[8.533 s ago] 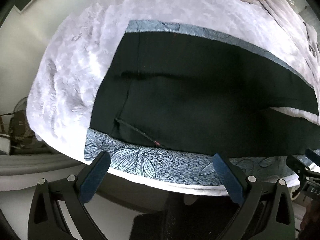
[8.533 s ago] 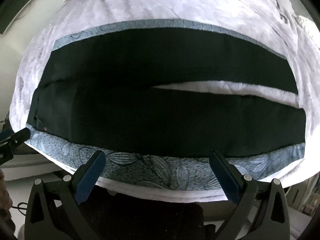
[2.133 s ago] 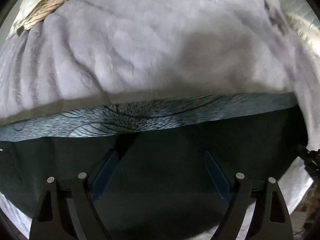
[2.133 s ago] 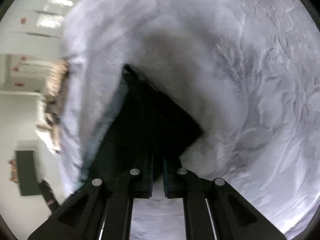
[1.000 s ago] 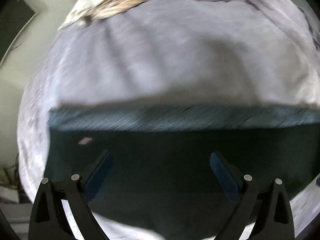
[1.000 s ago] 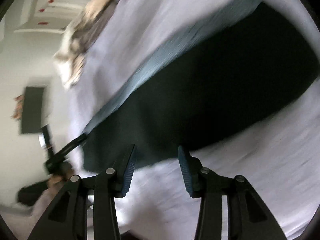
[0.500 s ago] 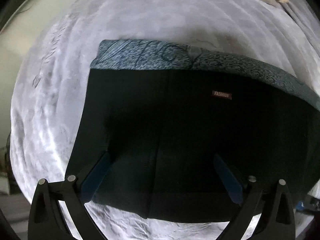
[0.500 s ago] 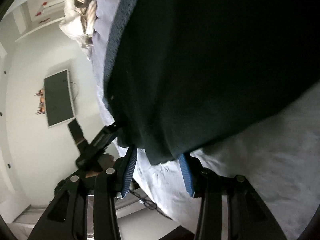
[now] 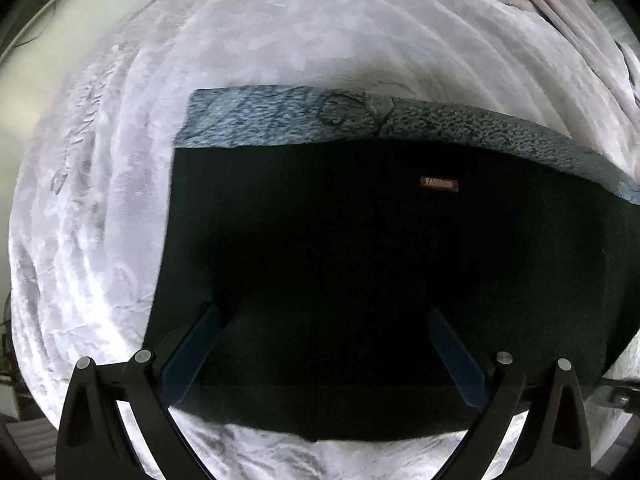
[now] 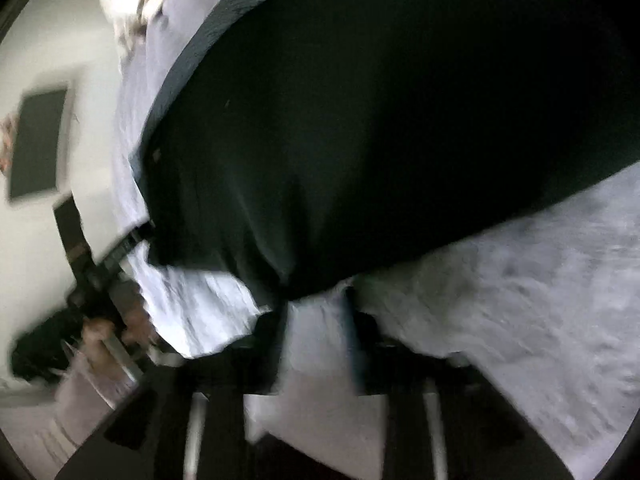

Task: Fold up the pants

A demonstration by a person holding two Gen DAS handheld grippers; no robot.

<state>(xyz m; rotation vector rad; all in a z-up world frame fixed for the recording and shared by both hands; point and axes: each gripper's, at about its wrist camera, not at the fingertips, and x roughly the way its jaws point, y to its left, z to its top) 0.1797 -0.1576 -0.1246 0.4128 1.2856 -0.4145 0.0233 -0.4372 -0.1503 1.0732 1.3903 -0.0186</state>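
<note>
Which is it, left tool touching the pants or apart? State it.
Cannot tell. Left wrist view shows the open left tool over the black pants; neither contact nor gap is plain.

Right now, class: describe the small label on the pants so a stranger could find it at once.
Start at the pale grey blanket covering the bed, then find the black pants folded on it. Just below their blue-grey patterned band, right of centre, sits the label: a tiny reddish rectangle with lettering, the only warm colour on the dark cloth.
</note>
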